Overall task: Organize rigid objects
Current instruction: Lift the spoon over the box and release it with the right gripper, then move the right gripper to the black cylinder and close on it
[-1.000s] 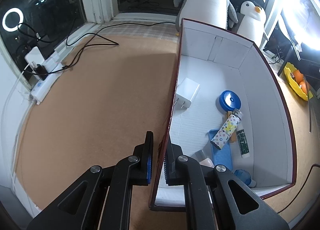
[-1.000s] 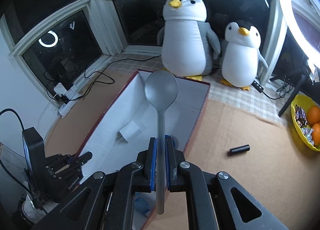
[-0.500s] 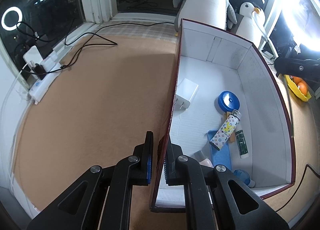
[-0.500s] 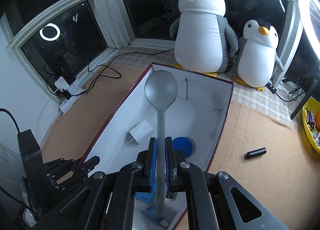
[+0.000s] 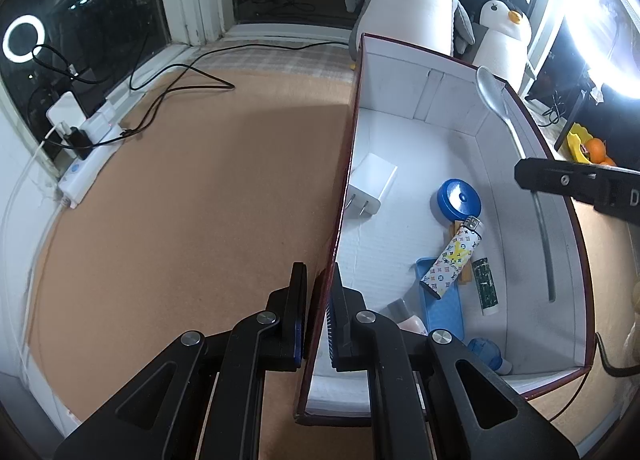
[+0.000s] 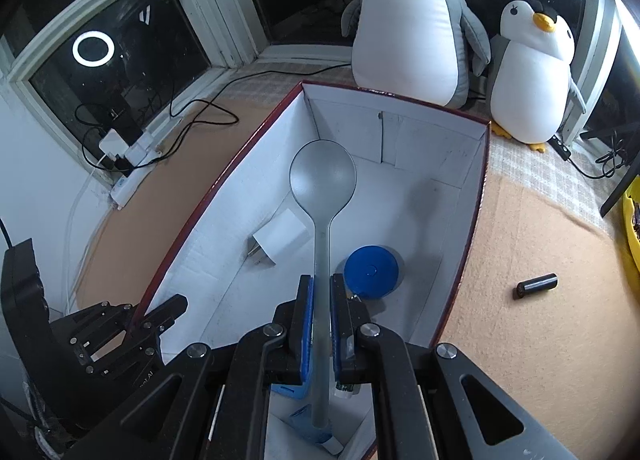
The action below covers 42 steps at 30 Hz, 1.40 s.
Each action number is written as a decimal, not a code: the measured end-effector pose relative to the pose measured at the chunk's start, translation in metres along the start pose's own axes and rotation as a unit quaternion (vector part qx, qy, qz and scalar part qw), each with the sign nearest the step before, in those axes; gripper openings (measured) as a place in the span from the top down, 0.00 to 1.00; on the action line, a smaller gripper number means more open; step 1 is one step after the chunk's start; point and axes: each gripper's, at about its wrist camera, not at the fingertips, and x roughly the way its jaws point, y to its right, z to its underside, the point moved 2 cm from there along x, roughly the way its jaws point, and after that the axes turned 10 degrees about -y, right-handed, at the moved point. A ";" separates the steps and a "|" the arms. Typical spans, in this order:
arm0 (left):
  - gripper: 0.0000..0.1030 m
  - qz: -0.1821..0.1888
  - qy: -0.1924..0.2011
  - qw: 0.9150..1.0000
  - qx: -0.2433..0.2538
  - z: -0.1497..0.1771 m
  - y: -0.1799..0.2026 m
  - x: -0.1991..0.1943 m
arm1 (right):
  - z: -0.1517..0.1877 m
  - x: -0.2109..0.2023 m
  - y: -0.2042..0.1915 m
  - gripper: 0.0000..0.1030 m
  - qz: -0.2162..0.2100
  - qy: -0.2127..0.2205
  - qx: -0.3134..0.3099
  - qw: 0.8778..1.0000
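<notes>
Your right gripper [image 6: 319, 328] is clamped on the spoon [image 6: 322, 196] handle; spoon held above the box [image 6: 400, 128], bowl forward | your left gripper [image 5: 318, 314] pinches the box's left wall | in the box: charger [image 5: 372, 184]; blue lid [image 5: 459, 199]; lighter [image 5: 454, 256] | battery [image 6: 535, 285] lies on the desk [image 5: 180, 200], right of the box

Left wrist view: sits low at the near left wall of the box [image 5: 400, 188], looking forward along my jaws toward the windows, close to the rim. Right wrist view: higher, above the box's near end, facing the same way. Both share the box interior, the large penguin [image 6: 408, 20] and the power strip [image 5: 86, 168]
</notes>
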 end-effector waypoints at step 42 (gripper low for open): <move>0.93 -0.029 -0.008 1.000 0.010 -0.004 0.005 -0.002 | 0.016 -0.045 0.060 0.50 0.004 0.064 0.051 0.997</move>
